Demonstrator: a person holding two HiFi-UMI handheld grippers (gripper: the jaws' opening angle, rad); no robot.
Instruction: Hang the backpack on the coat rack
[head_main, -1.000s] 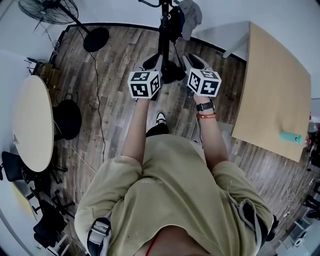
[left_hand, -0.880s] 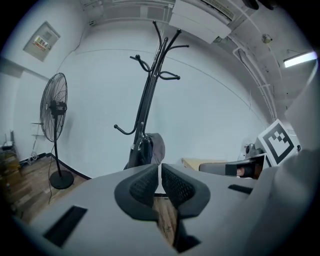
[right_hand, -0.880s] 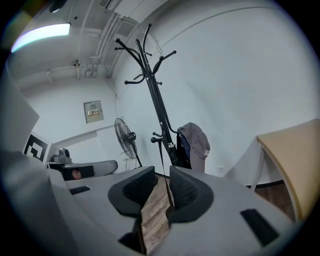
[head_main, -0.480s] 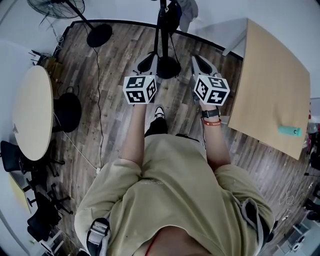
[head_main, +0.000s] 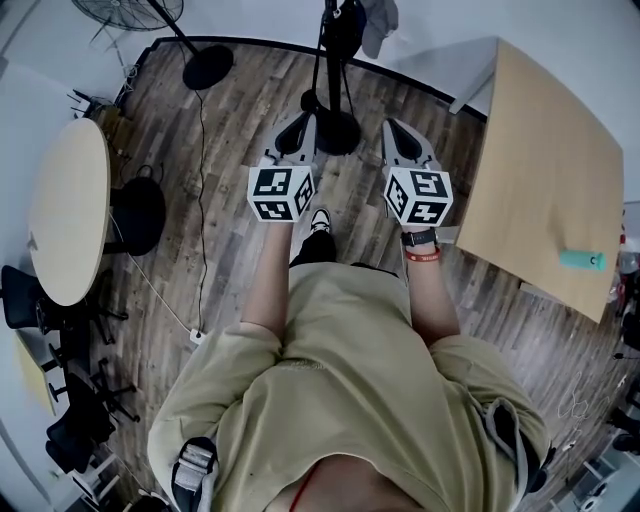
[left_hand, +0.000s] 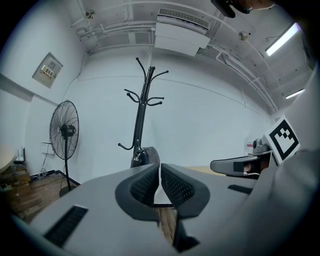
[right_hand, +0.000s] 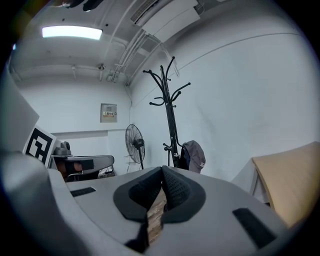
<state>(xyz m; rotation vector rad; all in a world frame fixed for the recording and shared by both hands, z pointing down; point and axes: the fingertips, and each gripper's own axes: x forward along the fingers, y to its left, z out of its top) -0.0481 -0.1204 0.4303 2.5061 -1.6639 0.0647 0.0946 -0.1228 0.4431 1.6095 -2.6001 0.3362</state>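
Observation:
A black coat rack (head_main: 328, 55) stands at the far wall, and its round base (head_main: 337, 130) rests on the wood floor. The dark backpack (head_main: 347, 25) with a grey panel hangs on a low hook; it also shows in the left gripper view (left_hand: 146, 156) and the right gripper view (right_hand: 193, 156). My left gripper (head_main: 291, 133) and right gripper (head_main: 396, 135) are held side by side, short of the rack and apart from the backpack. The left gripper (left_hand: 159, 168) is shut and empty. The right gripper (right_hand: 163, 173) has just been closing and is shut with nothing between its jaws.
A light wooden table (head_main: 550, 180) with a teal object (head_main: 582, 261) on it stands at the right. A round table (head_main: 70, 220) and a black bag (head_main: 135, 215) are at the left. A standing fan (left_hand: 64, 134) is left of the rack, with a cable (head_main: 200, 200) across the floor.
Both grippers have drawn back from the coat rack toward the person. The backpack stays hanging on the rack.

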